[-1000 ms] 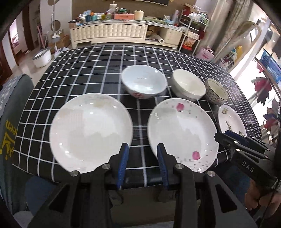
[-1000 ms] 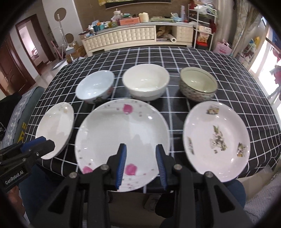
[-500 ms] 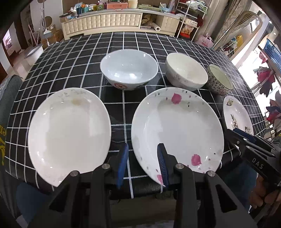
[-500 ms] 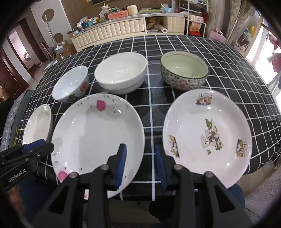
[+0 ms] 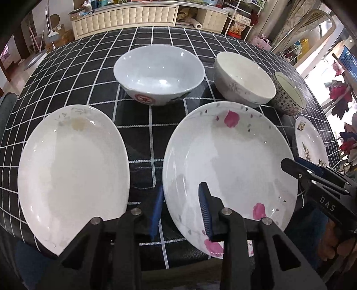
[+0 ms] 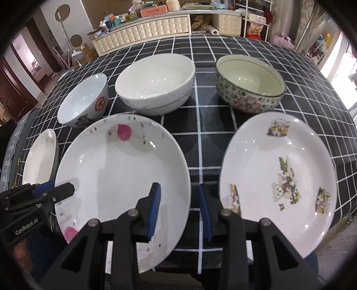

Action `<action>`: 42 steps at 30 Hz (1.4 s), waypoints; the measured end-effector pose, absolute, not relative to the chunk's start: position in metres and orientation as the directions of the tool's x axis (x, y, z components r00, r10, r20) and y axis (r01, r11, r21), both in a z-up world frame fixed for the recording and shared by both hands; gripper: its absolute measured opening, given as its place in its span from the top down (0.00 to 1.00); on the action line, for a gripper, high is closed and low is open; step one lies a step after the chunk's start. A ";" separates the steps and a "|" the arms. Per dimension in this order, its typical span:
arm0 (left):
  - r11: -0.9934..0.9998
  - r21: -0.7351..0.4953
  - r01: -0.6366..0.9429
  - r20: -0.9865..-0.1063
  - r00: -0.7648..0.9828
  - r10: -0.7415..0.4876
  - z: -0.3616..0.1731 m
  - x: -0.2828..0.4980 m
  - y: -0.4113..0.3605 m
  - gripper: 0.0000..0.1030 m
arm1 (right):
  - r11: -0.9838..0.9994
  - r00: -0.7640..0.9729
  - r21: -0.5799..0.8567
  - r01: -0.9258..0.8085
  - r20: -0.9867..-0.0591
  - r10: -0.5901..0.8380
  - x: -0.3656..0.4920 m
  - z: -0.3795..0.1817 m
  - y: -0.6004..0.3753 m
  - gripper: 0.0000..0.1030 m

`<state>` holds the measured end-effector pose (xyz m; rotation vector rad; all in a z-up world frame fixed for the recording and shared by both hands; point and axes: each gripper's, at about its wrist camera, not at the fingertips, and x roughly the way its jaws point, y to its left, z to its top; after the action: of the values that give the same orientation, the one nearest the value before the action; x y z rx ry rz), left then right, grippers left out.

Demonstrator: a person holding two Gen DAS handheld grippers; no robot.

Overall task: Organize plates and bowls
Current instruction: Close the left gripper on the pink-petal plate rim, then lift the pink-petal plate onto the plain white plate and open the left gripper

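Three plates lie along the table's near edge: a plain white plate [image 5: 71,176], a pink-petal plate [image 5: 229,165] [image 6: 120,178] and a bear-print plate [image 6: 279,176]. Behind them stand a pale blue bowl [image 5: 159,73] [image 6: 83,102], a white bowl [image 5: 244,78] [image 6: 156,82] and a flower-patterned bowl [image 6: 250,82] [image 5: 287,94]. My left gripper [image 5: 181,212] is open, its jaws straddling the petal plate's left rim. My right gripper [image 6: 179,212] is open, its jaws straddling that plate's right rim. Both are empty.
A black tablecloth with white checks [image 5: 138,131] covers the table. A cream sideboard with clutter [image 6: 142,33] stands beyond the far edge. A shelf rack [image 5: 241,17] is at the back right. A green chair back [image 5: 6,104] is at the left.
Both grippers have moved forward and lower toward the table. The left one now straddles the petal plate's left rim, the right one its right rim. Nothing was gripped.
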<state>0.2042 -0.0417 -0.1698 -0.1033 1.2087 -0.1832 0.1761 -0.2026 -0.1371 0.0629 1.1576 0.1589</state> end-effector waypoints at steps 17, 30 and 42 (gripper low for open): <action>0.984 -0.159 0.081 -0.921 0.348 -0.177 -0.181 0.209 -0.041 0.86 | 0.986 0.383 0.139 -0.089 -0.909 0.163 0.179 -0.146 -0.202 0.74; 0.984 -0.154 0.093 -0.914 0.365 -0.177 -0.170 0.198 -0.039 0.87 | 0.985 0.409 0.158 -0.070 -0.896 0.173 0.171 -0.130 -0.209 0.77; 0.984 -0.165 0.072 -0.886 0.427 -0.180 -0.137 0.192 -0.022 0.88 | 0.975 0.446 0.200 -0.096 -0.867 0.222 0.173 -0.106 -0.186 0.77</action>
<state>0.1923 -0.0218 -0.1372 -0.1075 1.1195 -0.1583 0.1726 -0.1856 -0.1058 0.1280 1.0920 0.1977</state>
